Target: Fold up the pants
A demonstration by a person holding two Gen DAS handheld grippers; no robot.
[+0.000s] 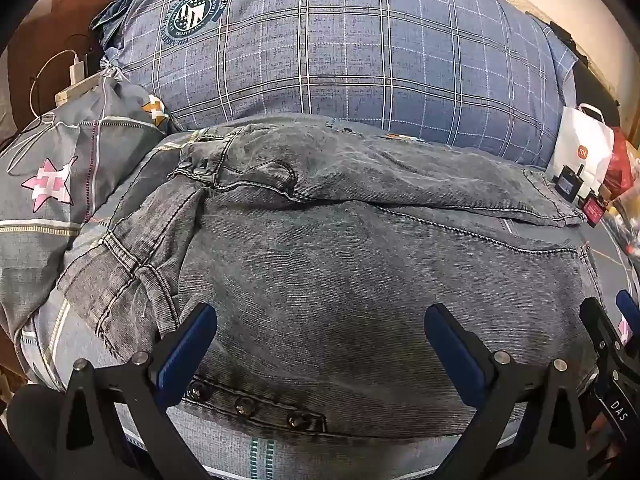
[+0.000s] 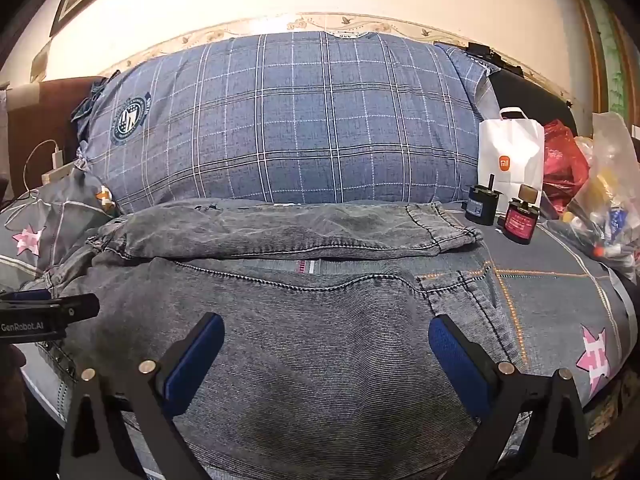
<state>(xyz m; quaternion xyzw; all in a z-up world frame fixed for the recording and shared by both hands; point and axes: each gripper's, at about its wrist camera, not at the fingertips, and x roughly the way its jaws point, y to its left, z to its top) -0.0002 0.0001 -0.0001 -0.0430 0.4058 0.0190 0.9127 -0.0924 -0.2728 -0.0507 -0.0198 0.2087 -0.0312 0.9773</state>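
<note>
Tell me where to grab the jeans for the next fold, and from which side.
Judging from their pose, take the jeans at the near waistband edge, by the rivets. It lies flat along the bed's near side, directly below the open left gripper, so come from the near side and slide one finger under. The right gripper, also open, can pinch the same edge farther along.

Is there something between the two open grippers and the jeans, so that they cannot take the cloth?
Nothing visible. The left gripper and the right gripper both hang open directly over the jeans, with only bare denim between their fingers. The small bottles and the bag stand off to the right.
</note>
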